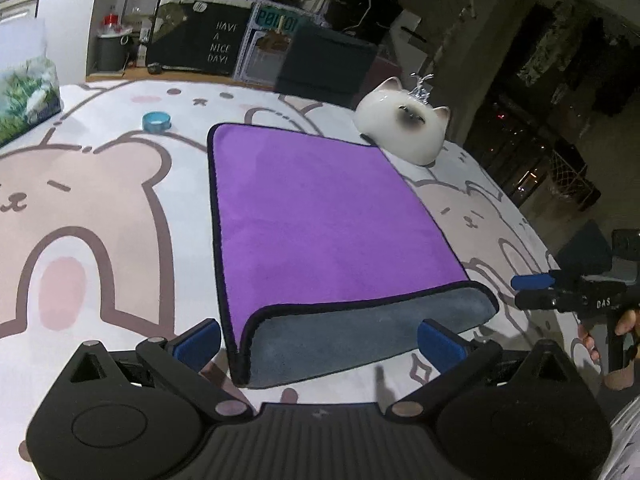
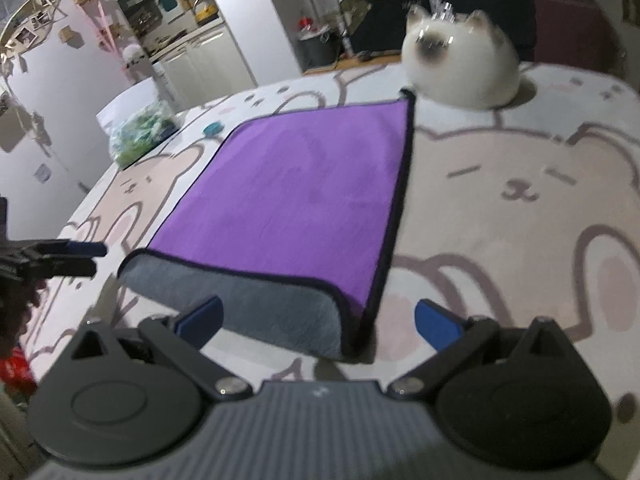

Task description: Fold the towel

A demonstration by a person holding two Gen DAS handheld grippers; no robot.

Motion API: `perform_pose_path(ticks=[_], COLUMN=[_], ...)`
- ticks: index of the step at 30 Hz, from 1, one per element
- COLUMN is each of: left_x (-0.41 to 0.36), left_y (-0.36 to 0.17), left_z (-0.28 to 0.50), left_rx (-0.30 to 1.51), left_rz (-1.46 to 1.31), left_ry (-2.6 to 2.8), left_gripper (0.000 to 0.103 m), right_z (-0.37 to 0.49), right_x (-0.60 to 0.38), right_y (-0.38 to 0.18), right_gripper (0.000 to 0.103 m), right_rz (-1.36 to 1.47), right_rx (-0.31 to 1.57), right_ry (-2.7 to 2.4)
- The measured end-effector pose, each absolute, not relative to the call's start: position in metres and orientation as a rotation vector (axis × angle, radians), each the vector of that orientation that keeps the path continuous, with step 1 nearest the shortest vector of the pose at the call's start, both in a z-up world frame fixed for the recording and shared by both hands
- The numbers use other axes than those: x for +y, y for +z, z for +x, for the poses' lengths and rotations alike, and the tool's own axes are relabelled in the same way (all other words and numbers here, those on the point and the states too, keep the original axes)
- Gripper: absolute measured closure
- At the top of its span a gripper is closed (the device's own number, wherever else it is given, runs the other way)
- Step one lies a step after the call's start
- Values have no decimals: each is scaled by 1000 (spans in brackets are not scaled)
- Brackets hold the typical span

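Observation:
A purple towel (image 1: pixel 320 216) with a grey underside and dark trim lies folded on the bear-print tablecloth (image 1: pixel 80 220); its grey folded edge (image 1: pixel 360 332) faces me. My left gripper (image 1: pixel 320 340) is open, its blue pads either side of the towel's near left corner, holding nothing. My right gripper (image 2: pixel 320 320) is open over the towel's (image 2: pixel 300 200) near right corner, empty. The right gripper shows at the right edge of the left wrist view (image 1: pixel 536 292); the left one shows at the left edge of the right wrist view (image 2: pixel 88 258).
A white cat-shaped ornament (image 1: pixel 404 128) stands at the towel's far right corner, also in the right wrist view (image 2: pixel 460 68). A small blue ring (image 1: pixel 157 121) lies beyond the far left corner. A green-printed box (image 1: pixel 24 104) sits at the far left. Room furniture stands behind the table.

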State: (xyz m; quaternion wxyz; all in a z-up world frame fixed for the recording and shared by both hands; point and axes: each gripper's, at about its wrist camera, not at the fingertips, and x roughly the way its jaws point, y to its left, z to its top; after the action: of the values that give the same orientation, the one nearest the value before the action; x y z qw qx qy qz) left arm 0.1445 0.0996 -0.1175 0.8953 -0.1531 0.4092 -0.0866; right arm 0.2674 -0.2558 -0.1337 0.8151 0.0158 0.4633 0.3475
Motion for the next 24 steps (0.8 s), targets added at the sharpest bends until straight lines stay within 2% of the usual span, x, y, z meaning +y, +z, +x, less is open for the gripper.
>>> perform_pose_path(ticks=[1,3,4,9,12,15,22,24], left_x=[103,105,107,116,117,119,123,125], left_y=[-123,-128,-132,-144,-143,-143,-149,-148], left_z=[144,148,149,150,151,150,150,149], left_rx=[878,900,925,990,985,986,1000,1000], left_rz=[-327,-350,-353,-354,-357,-360,-361,-363], left_ry=[-174,-176,-172,-137,-123,-117,-93,-83], left_gripper=[2,10,13,38,51,64,81,94], right_z=[268,273,275,284,283,284,281,282], right_x=[-255,-253,-252,-247,-245,-250,-252,-253], right_y=[-135,-138,-140,-150,-154,-154,-160,-159], right_gripper=[4,17,20,56,70,77,89,93], right_rz=[38,39,36,49,37,69,71,77], right_rx=[1000,1017,1025,1078,1098,1102,1147,1145], right_ry=[747,751,746,732,733,751,769,766])
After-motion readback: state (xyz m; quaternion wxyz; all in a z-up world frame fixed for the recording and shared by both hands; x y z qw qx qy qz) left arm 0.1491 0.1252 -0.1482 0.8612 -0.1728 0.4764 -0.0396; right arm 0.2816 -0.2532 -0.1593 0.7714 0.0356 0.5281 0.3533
